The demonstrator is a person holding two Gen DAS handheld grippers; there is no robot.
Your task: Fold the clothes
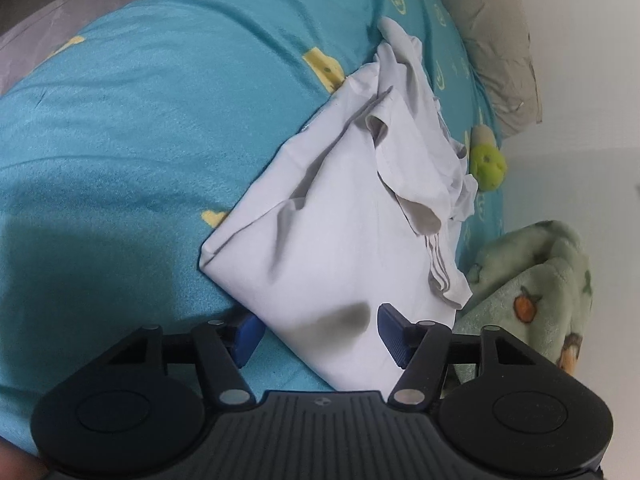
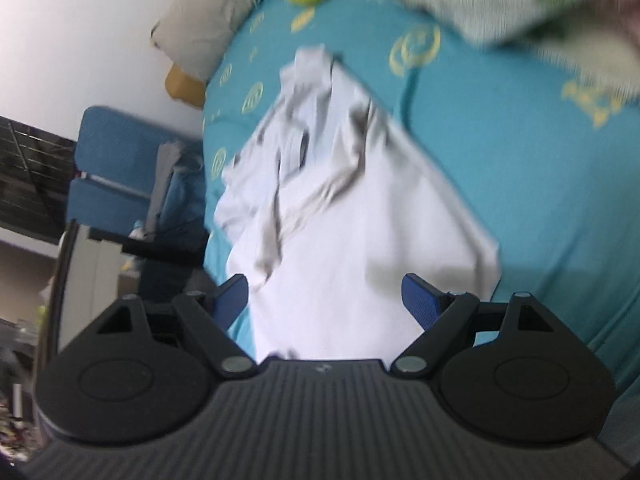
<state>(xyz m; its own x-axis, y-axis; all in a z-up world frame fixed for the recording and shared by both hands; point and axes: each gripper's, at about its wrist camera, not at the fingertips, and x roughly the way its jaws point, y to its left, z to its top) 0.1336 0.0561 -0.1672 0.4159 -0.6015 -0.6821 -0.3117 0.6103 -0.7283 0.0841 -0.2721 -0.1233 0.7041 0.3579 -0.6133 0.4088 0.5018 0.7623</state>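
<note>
A white garment (image 1: 340, 224) with grey sleeve stripes lies partly folded on the teal bedspread (image 1: 140, 100). My left gripper (image 1: 320, 332) is open, its blue pads on either side of the garment's near corner, just above it. In the right wrist view the same garment (image 2: 352, 220) lies below my right gripper (image 2: 324, 300), which is open with its blue pads spread over the near edge. Neither gripper holds cloth. The right wrist view is motion-blurred.
A green fleece blanket (image 1: 536, 292) is bunched at the right, also in the right wrist view (image 2: 520, 4). A green plush toy (image 1: 486, 160) and a beige pillow (image 1: 496, 40) lie near the wall. A blue chair (image 2: 120, 168) stands beside the bed.
</note>
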